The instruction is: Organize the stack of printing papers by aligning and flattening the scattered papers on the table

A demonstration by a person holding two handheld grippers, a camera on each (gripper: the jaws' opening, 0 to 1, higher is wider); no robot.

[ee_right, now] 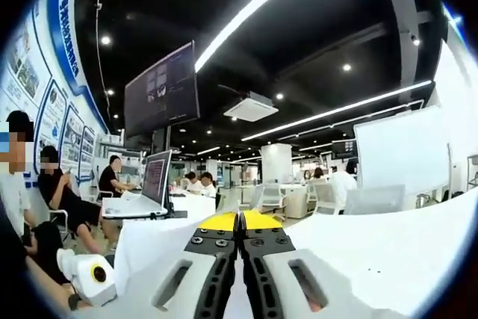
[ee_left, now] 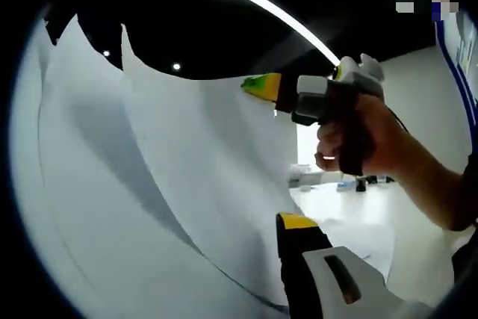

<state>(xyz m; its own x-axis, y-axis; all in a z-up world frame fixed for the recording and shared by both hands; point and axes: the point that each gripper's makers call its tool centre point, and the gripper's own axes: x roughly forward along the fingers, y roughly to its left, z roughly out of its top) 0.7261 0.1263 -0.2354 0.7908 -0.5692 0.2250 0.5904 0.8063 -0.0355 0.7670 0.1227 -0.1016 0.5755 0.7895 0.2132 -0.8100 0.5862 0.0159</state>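
A stack of white printing papers [ee_left: 149, 184] is held up off the table and curves across the left gripper view. My left gripper [ee_left: 287, 222] grips its lower edge: one yellow-tipped jaw shows beside the sheets, and the paper hides the other. My right gripper [ee_left: 261, 84], held by a hand [ee_left: 366, 140], pinches the stack's top edge. In the right gripper view my right gripper [ee_right: 239, 220] has its yellow tips pressed together, with the white papers [ee_right: 373, 252] spreading to either side below them.
A white table [ee_left: 351, 214] lies beyond the sheets with small items at its far end. Ahead of the right gripper are seated people, an open laptop [ee_right: 153, 181], a hanging monitor [ee_right: 163, 91] and a whiteboard [ee_right: 403, 151].
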